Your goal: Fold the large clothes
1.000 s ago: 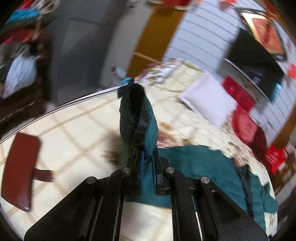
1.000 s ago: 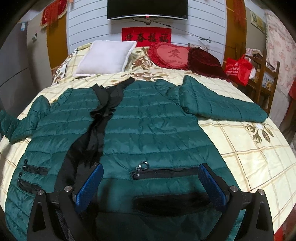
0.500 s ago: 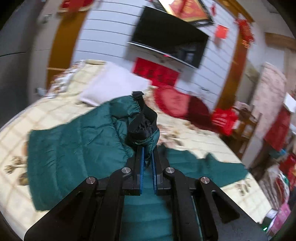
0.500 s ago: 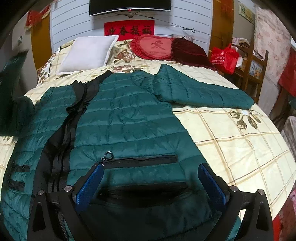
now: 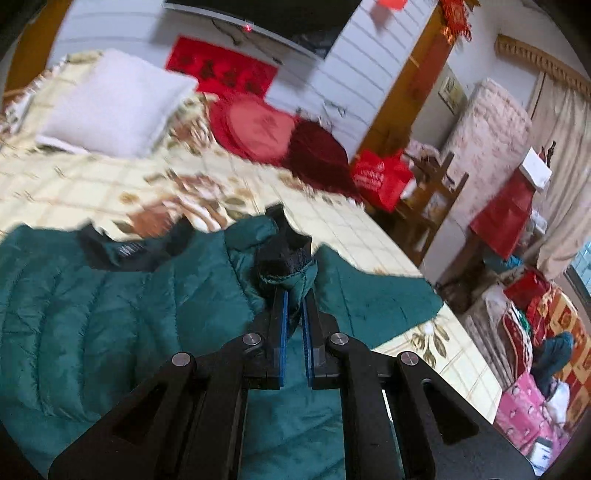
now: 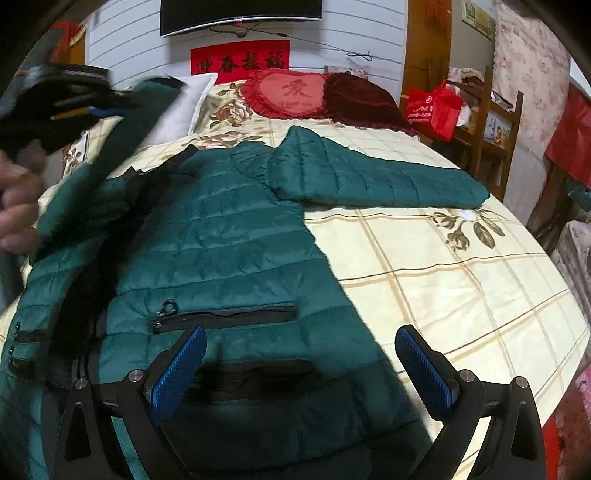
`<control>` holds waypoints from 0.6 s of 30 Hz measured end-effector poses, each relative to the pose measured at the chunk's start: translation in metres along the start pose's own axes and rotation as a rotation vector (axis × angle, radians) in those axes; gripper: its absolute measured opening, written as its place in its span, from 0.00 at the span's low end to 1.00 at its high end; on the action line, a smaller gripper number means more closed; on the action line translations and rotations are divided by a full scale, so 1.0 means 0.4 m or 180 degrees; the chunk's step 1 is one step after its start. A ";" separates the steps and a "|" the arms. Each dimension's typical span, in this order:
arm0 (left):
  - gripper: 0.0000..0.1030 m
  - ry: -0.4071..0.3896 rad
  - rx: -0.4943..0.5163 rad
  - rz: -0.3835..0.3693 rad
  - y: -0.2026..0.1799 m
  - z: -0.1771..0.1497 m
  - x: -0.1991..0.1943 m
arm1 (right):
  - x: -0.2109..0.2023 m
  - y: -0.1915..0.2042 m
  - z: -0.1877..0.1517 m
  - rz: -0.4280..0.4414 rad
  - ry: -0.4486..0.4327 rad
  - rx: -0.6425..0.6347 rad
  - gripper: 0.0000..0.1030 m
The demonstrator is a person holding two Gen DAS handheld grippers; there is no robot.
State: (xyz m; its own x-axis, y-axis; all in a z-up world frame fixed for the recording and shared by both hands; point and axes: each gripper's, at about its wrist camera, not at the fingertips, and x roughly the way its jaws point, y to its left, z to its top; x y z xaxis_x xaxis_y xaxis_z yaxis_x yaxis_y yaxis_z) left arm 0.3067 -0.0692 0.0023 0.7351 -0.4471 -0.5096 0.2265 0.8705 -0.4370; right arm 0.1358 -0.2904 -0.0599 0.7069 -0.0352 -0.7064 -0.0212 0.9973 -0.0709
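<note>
A dark green quilted jacket [image 6: 229, 236] lies front up on the bed [image 6: 461, 280], its right sleeve [image 6: 373, 177] stretched out toward the bed's right side. My left gripper [image 5: 293, 295] is shut on the cuff of the left sleeve [image 5: 284, 266], holding it lifted above the jacket's body [image 5: 92, 306]. In the right wrist view that gripper [image 6: 110, 107] and a hand [image 6: 16, 206] show blurred at the upper left, with the sleeve hanging from it. My right gripper [image 6: 297, 349] stands open low over the jacket's hem, nothing between its fingers.
A white pillow [image 5: 110, 107], a red heart cushion [image 6: 291, 92] and a dark red cushion [image 6: 362, 99] lie at the head of the bed. A wooden chair with a red bag [image 6: 432, 110] stands right of the bed. A television [image 6: 240, 14] hangs on the wall.
My left gripper has swung from the bed's left side rightward over the jacket, carrying the sleeve cuff with it. The right gripper drifted slightly right and stayed open.
</note>
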 end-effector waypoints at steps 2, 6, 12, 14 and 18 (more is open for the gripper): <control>0.06 0.0088 -0.0071 -0.0092 -0.008 -0.013 0.053 | 0.006 -0.009 0.000 -0.0002 0.0046 0.0020 0.98; 0.06 0.0229 -0.0128 -0.0149 -0.001 -0.049 0.112 | 0.014 -0.014 0.001 -0.0004 0.0101 0.0020 0.98; 0.06 0.0504 -0.0096 -0.0327 -0.002 -0.108 0.159 | 0.023 -0.005 0.005 -0.0016 0.0124 0.0015 0.98; 0.06 0.0638 -0.0057 -0.0302 -0.003 -0.114 0.165 | 0.025 -0.002 0.003 -0.0028 0.0143 0.0002 0.98; 0.16 0.0769 -0.0110 -0.0351 0.009 -0.110 0.135 | 0.032 0.002 0.003 -0.0075 0.0152 0.0024 0.98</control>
State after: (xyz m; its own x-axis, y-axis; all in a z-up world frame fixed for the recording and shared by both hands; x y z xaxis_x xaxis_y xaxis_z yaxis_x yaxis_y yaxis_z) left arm 0.3192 -0.0991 -0.0593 0.5323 -0.5786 -0.6180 0.2718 0.8082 -0.5225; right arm 0.1456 -0.2898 -0.0680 0.6726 -0.0615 -0.7374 0.0004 0.9966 -0.0827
